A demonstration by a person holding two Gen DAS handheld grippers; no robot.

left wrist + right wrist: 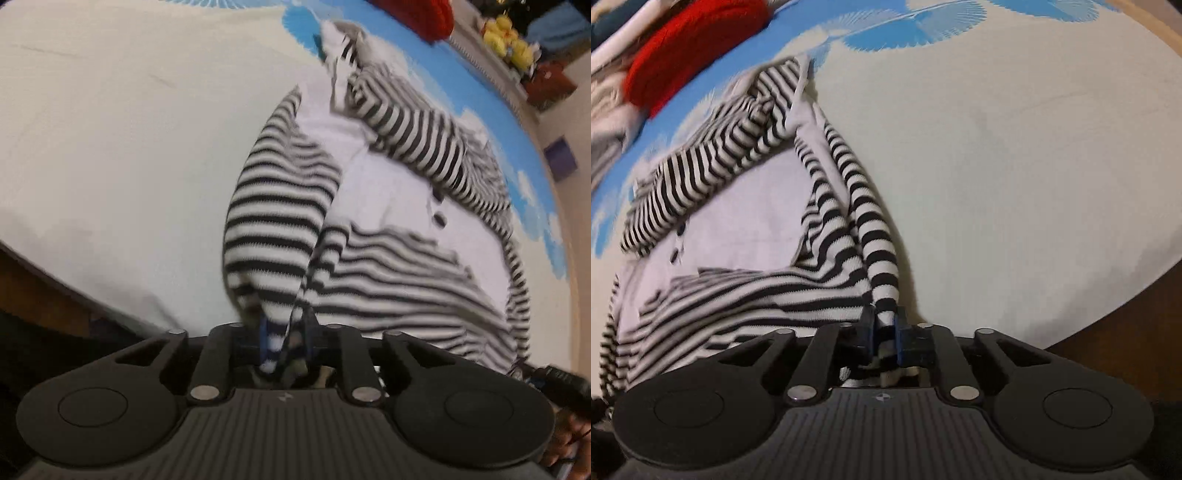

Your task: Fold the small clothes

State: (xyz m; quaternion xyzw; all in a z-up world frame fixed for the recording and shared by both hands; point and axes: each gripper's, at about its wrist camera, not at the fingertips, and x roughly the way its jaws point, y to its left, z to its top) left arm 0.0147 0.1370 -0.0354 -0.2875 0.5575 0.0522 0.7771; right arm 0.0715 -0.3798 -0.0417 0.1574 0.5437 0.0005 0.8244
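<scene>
Both tongs pinch folds of one black-and-white striped garment. At the bottom centre of the left wrist view, the left tongs have their blue-padded tips pressed on a bunched striped fold that rises up the frame as a rounded hump. At the bottom centre of the right wrist view, the right tongs clamp a narrow rolled striped tube, probably a sleeve, which runs from the tips toward the upper middle of the frame.

Spread over a cream sheet, the striped garment fills the centre and right of the left view and the left half of the right view. Its middle shows a plain pale panel with a few small dark buttons, and another striped sleeve lies diagonally across its upper part. The sheet carries a blue fan-like print along the far edge.

A red knitted item lies in the upper left of the right view, just beyond the garment; in the left view it sits at the top right. Yellow objects show at the far upper right there, too blurred to name. A hand shows at the lower right edge.
</scene>
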